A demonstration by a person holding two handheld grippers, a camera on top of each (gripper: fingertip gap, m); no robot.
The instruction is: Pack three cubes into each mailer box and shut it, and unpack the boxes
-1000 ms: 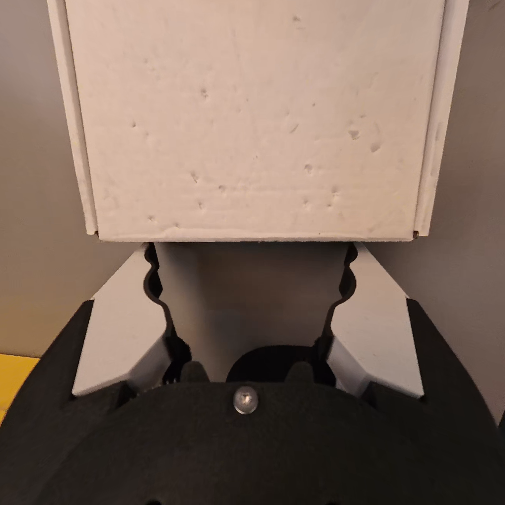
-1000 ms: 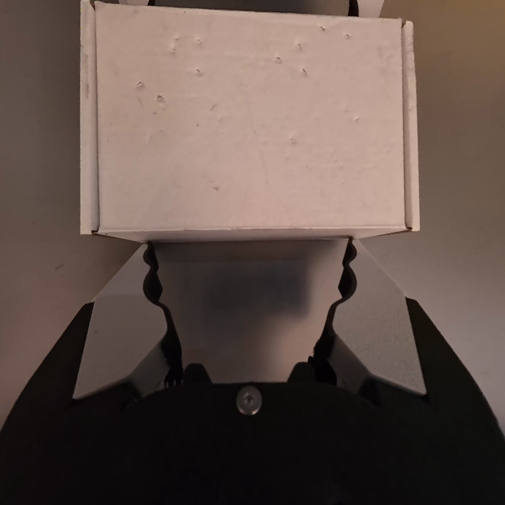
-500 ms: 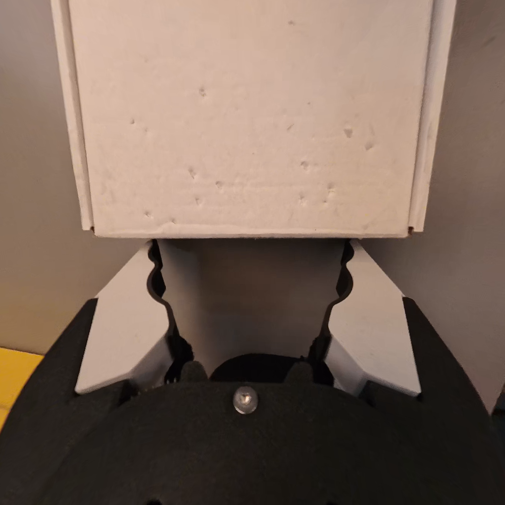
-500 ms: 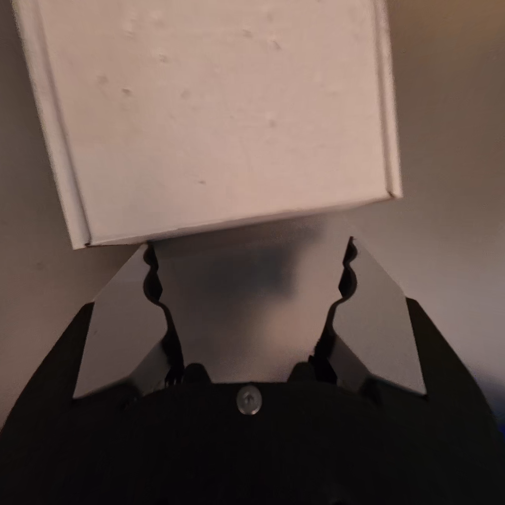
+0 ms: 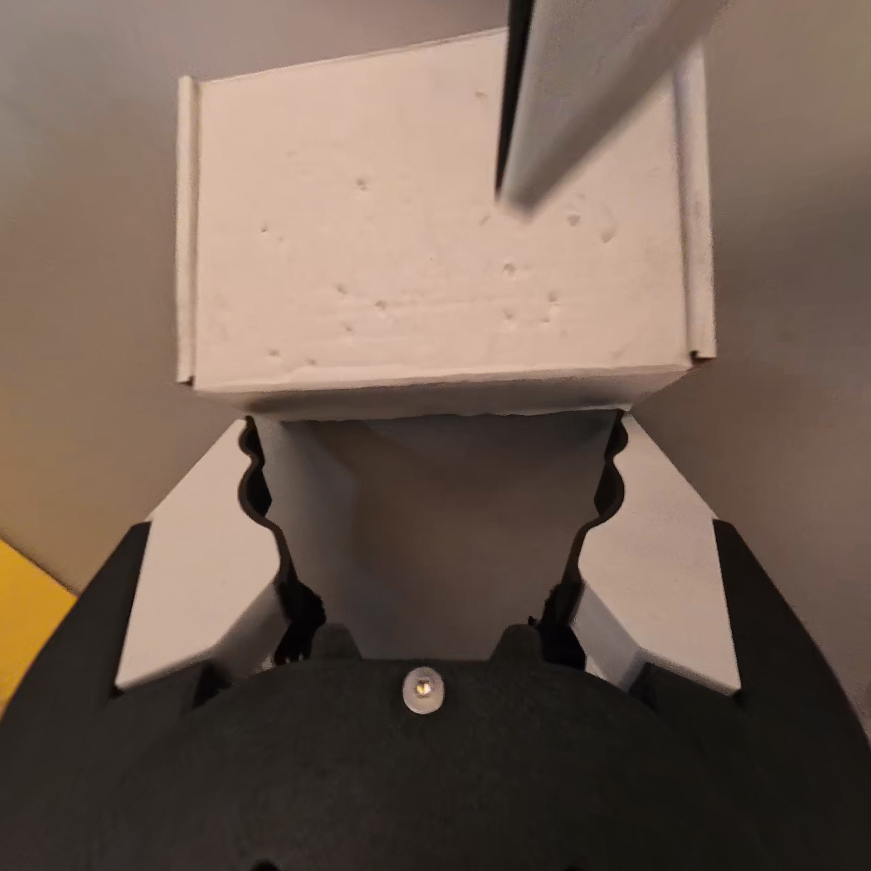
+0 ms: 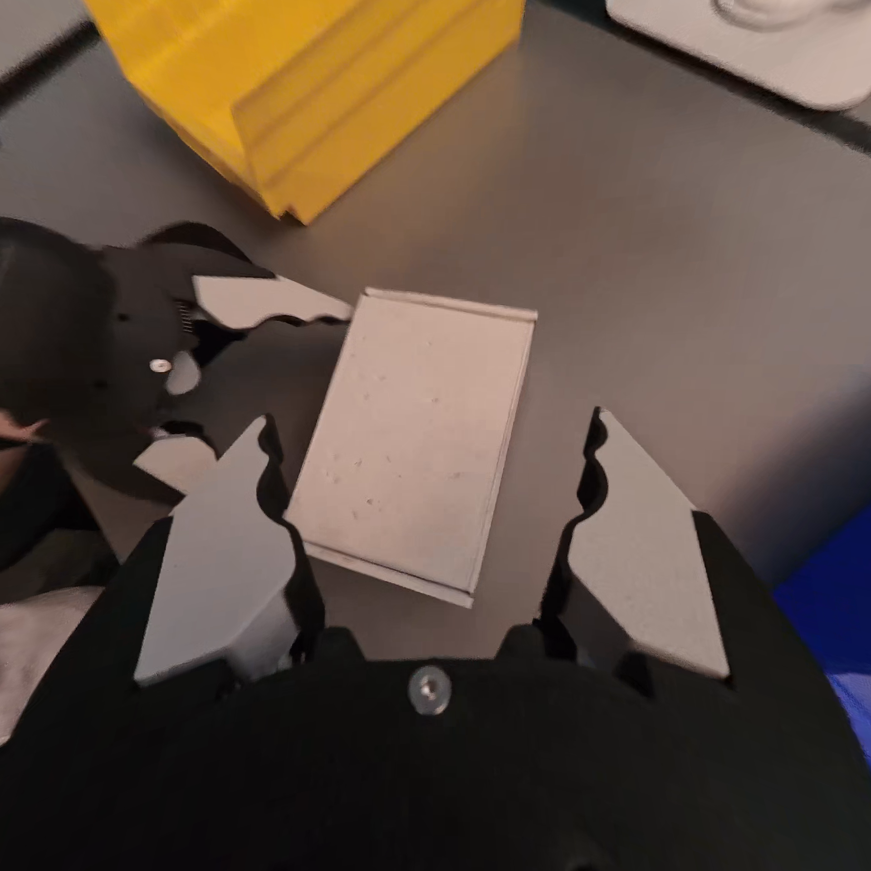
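Observation:
A closed white mailer box (image 5: 377, 245) lies on the grey table (image 5: 85, 235). No cubes show. My left gripper (image 5: 436, 419) is open and empty, with its fingertips just at the box's near edge. One grey finger (image 5: 579, 108) of my right gripper hangs over the box's far right part. In the right wrist view the box (image 6: 414, 447) lies below my right gripper (image 6: 432, 414), which is open, empty and raised above it. The left gripper (image 6: 311, 400) shows there at the box's left end, with its jaws wide apart.
A yellow bin (image 6: 306, 94) stands beyond the box, and a corner of it (image 5: 28, 622) shows low left in the left wrist view. A blue container (image 6: 829, 589) sits at the right. A white object (image 6: 754, 52) lies at the far right edge of the table (image 6: 660, 235). My hands' fingertips stand some 12 centimetres from each other.
My right gripper has lifted away from the box's end and now looks down on it from above. The left gripper has drawn back a little. Both stay open.

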